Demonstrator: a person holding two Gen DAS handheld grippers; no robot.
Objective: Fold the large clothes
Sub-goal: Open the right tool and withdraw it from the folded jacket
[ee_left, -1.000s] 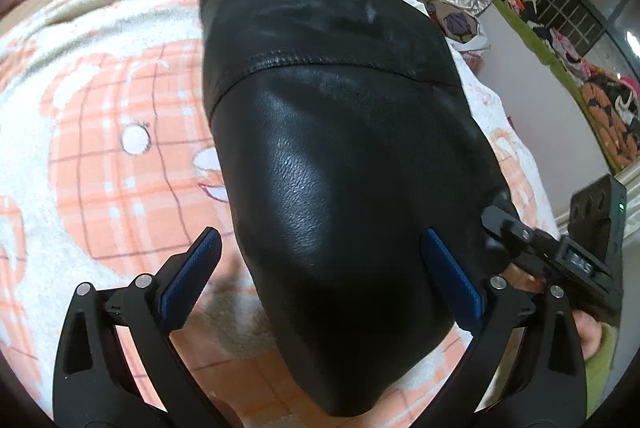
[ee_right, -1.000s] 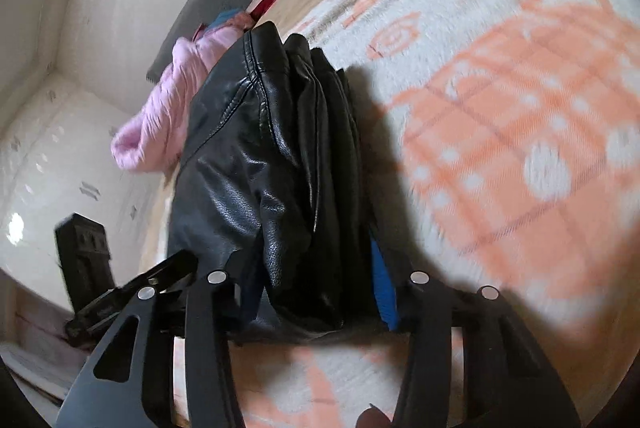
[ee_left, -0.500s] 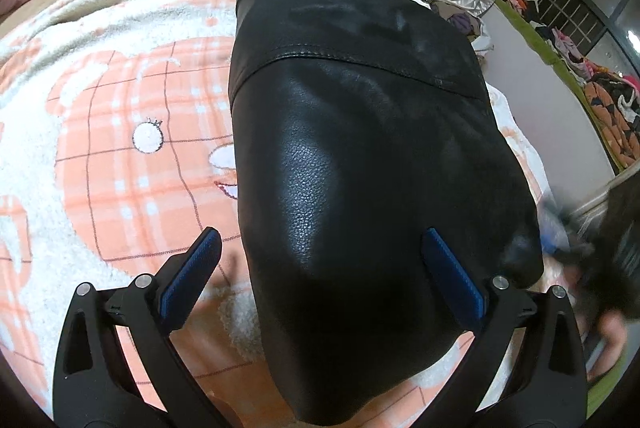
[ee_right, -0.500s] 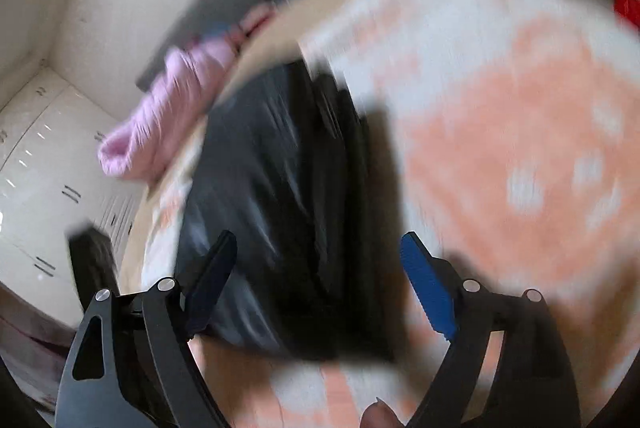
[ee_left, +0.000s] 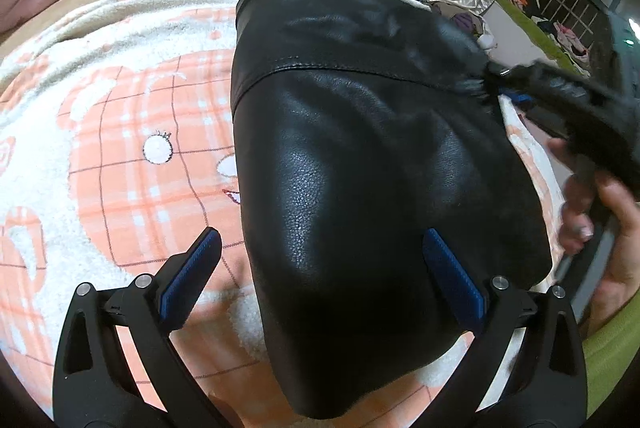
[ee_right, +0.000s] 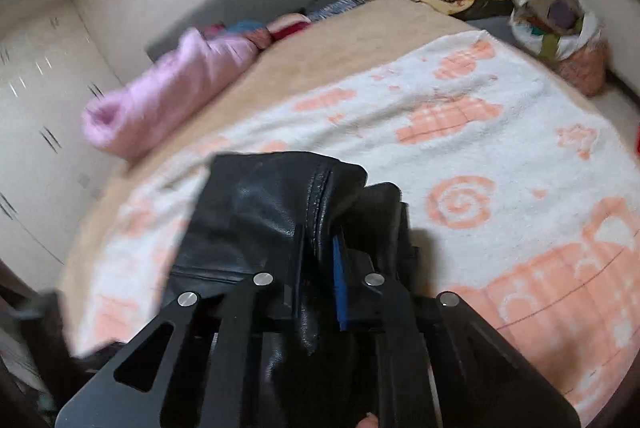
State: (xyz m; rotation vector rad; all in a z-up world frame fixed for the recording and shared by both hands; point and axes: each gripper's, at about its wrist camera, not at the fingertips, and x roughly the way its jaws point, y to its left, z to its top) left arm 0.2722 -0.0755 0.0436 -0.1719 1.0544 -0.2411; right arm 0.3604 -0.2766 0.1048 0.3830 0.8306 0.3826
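Mid-fold: your right gripper point(ee_right: 316, 280) has its fingers pinched on an edge of the black jacket point(ee_left: 360, 164), so next you likely carry that edge across the bundle and lay it flat (a judgement). Your left gripper point(ee_left: 320, 268) hangs spread and empty, the jacket lying between its fingers, centre frame, on the blanket point(ee_left: 100, 148).

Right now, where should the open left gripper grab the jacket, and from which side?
Take the jacket at its rounded near end, coming in low from the near side along the blanket. The left gripper already hangs open across that end, and the bulge there looks narrower than the jaw gap. The right gripper is shut on the layered edge, so the near end is probably the free one.
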